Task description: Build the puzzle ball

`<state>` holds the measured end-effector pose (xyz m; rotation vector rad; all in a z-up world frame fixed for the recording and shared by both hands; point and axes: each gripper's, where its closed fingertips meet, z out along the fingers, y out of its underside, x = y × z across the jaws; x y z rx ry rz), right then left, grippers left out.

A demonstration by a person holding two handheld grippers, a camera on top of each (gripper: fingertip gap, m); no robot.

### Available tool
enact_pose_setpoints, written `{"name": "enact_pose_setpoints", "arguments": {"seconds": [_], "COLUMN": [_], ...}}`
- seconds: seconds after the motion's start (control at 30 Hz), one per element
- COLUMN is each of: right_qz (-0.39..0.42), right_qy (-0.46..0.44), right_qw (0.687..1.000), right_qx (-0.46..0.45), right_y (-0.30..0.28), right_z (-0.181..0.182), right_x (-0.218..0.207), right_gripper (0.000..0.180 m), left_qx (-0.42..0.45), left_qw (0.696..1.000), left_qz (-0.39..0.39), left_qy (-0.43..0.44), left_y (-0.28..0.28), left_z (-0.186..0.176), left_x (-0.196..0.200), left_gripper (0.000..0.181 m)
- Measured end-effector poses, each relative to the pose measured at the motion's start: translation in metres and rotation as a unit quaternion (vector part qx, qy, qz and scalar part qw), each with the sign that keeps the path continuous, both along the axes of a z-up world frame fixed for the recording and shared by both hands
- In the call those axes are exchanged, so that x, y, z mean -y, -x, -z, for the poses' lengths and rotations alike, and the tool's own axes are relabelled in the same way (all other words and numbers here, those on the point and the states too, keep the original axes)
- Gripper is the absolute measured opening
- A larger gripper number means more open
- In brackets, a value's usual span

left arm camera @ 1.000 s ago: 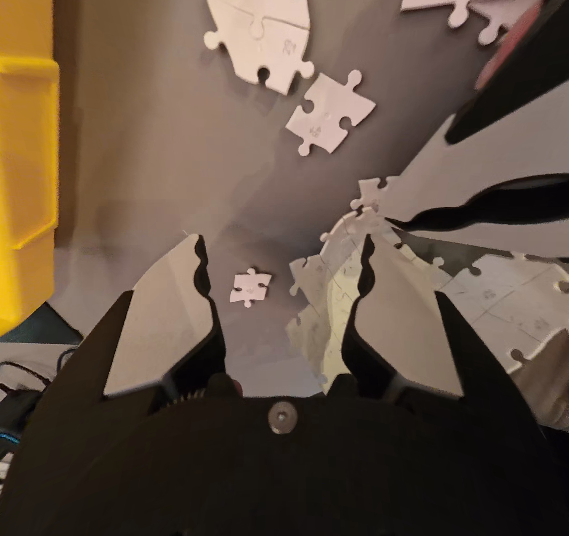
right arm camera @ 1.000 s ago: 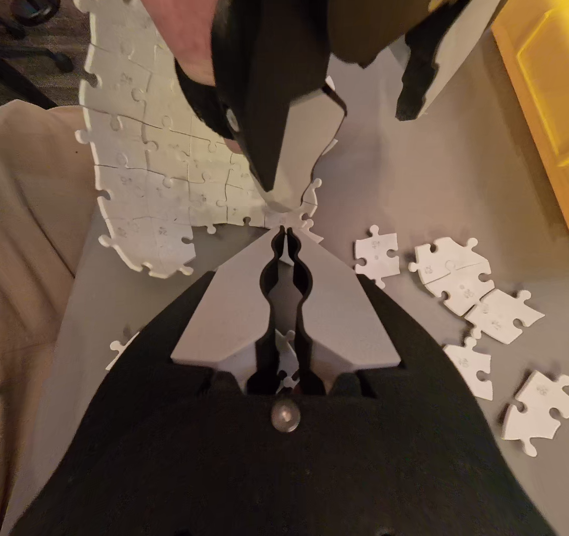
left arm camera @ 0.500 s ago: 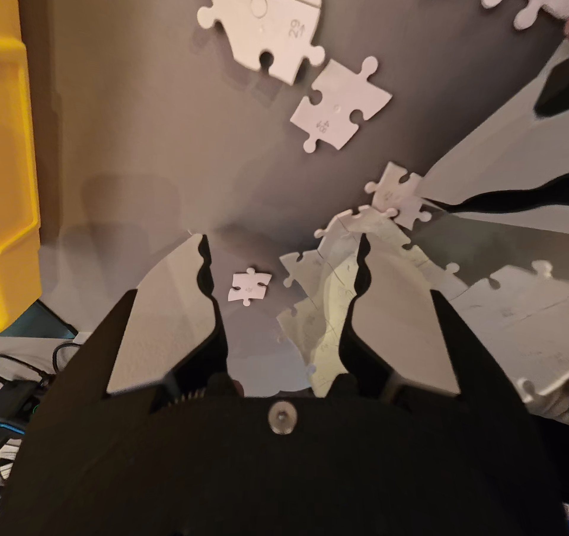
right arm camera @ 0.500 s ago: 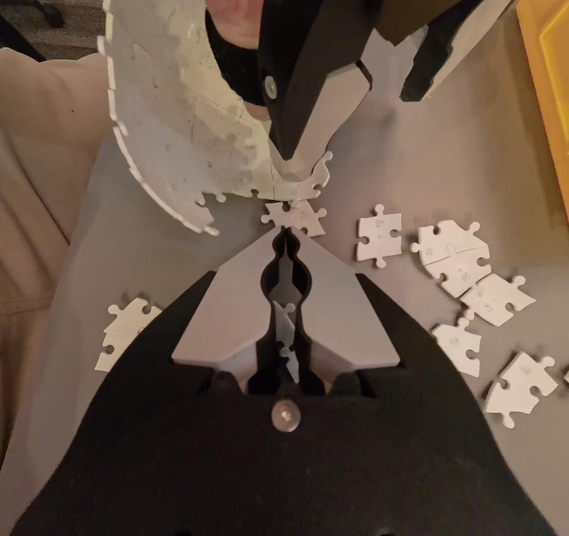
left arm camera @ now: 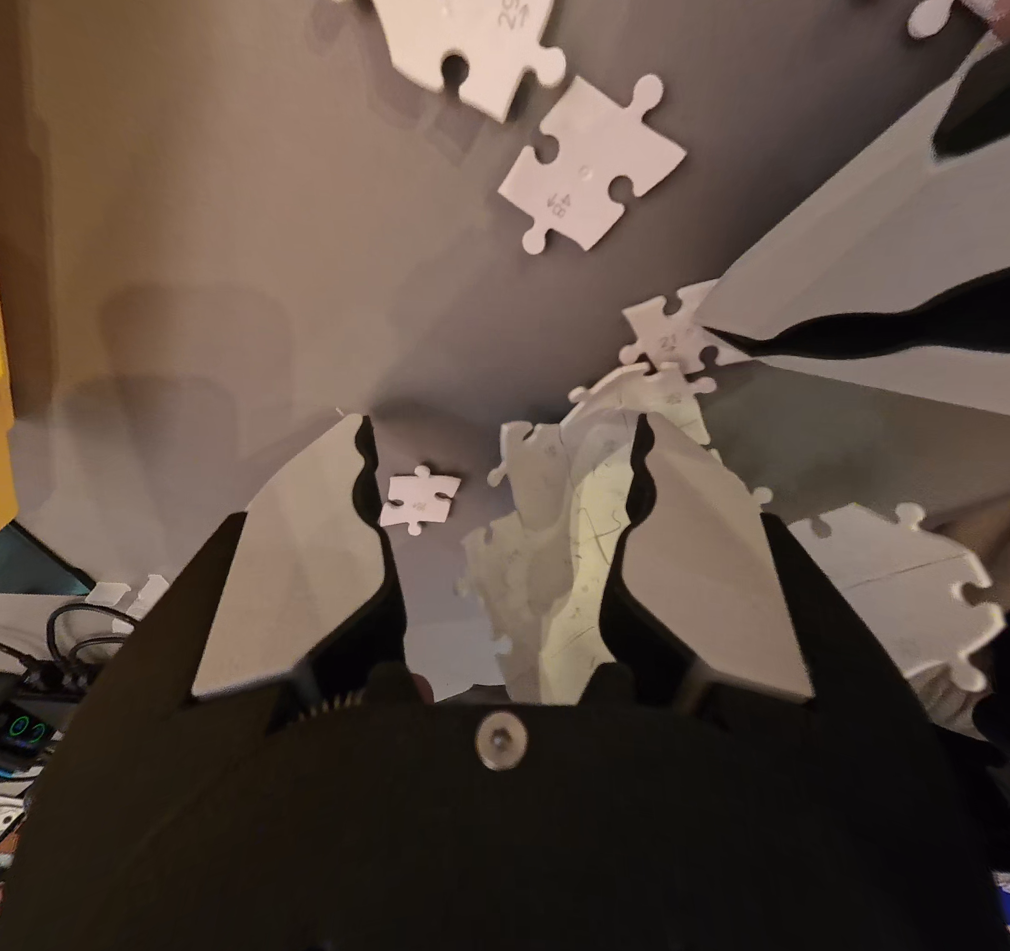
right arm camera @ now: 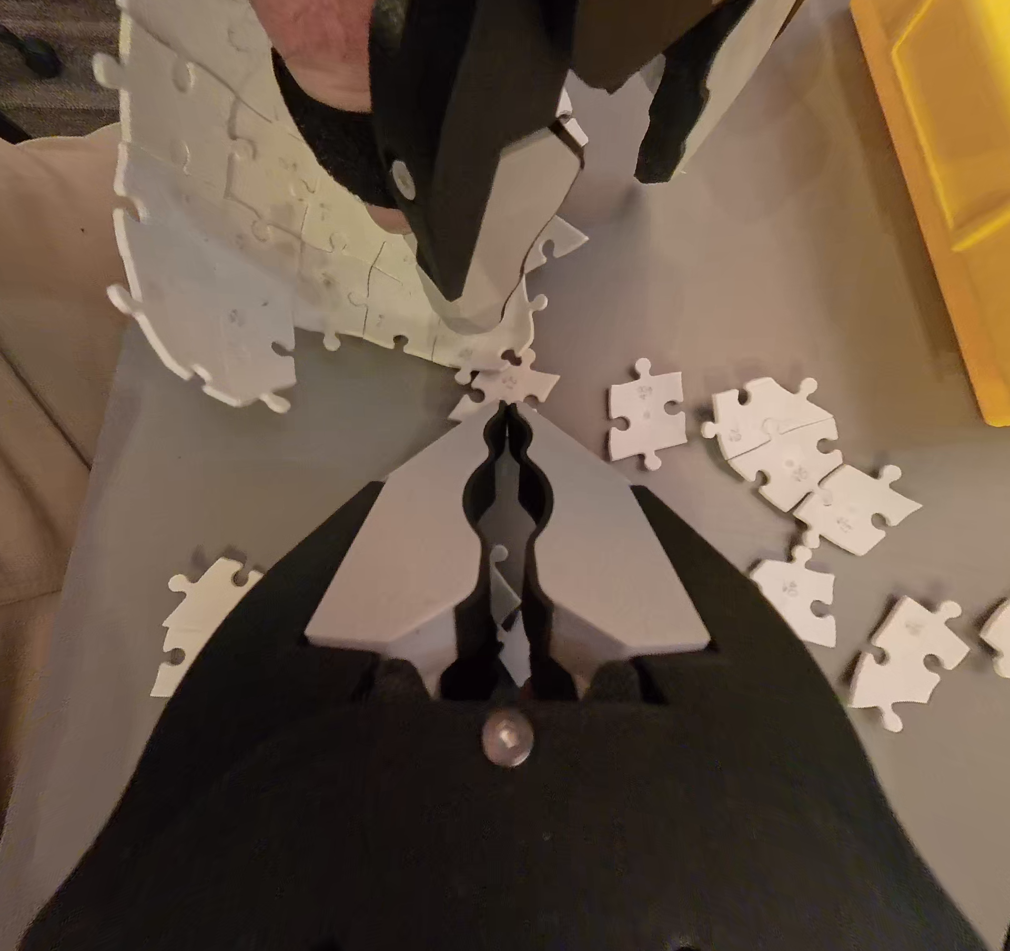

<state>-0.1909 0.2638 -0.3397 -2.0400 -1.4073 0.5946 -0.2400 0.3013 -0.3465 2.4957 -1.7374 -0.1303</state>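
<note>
The right gripper [right arm camera: 507, 405] pinches a single white puzzle piece [right arm camera: 514, 382] at its fingertips, pressing it against the lower rim of the curved, part-built puzzle ball shell [right arm camera: 218, 247], which stands tilted at the left edge of the grey bench [right arm camera: 355, 433]. The left gripper [left arm camera: 503, 422] holds its fingers wide apart with one finger [right arm camera: 492, 247] resting on the shell's inner face near that joint; nothing is clamped between them. Every piece carries a small printed number and arrow mark on its blank white side.

Seen from the right wrist, one loose piece [right arm camera: 647, 414] lies just right of the joint, with a joined pair [right arm camera: 776, 433] and at least three more singles beyond it, and another piece [right arm camera: 202, 619] lies near left. A further small piece [left arm camera: 420, 498] sits alone between the left fingers. A yellow bin [right arm camera: 940, 159] bounds the bench at far right; bare grey surface lies open between it and the shell.
</note>
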Motion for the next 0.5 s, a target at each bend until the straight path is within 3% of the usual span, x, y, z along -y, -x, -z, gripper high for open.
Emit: {"name": "enact_pose_setpoints", "arguments": {"seconds": [0.5], "right_qz": [0.009], "right_qy": [0.010], "right_qw": [1.000], "right_qx": [-0.004], "right_y": [0.001], "right_z": [0.000], "right_x": [0.013], "right_gripper": [0.000], "left_qx": [-0.006], "left_qw": [1.000], "left_qz": [-0.024], "left_qy": [0.007], "left_y": [0.002], "left_z": [0.000], "left_x": [0.002], "left_gripper": [0.086]}}
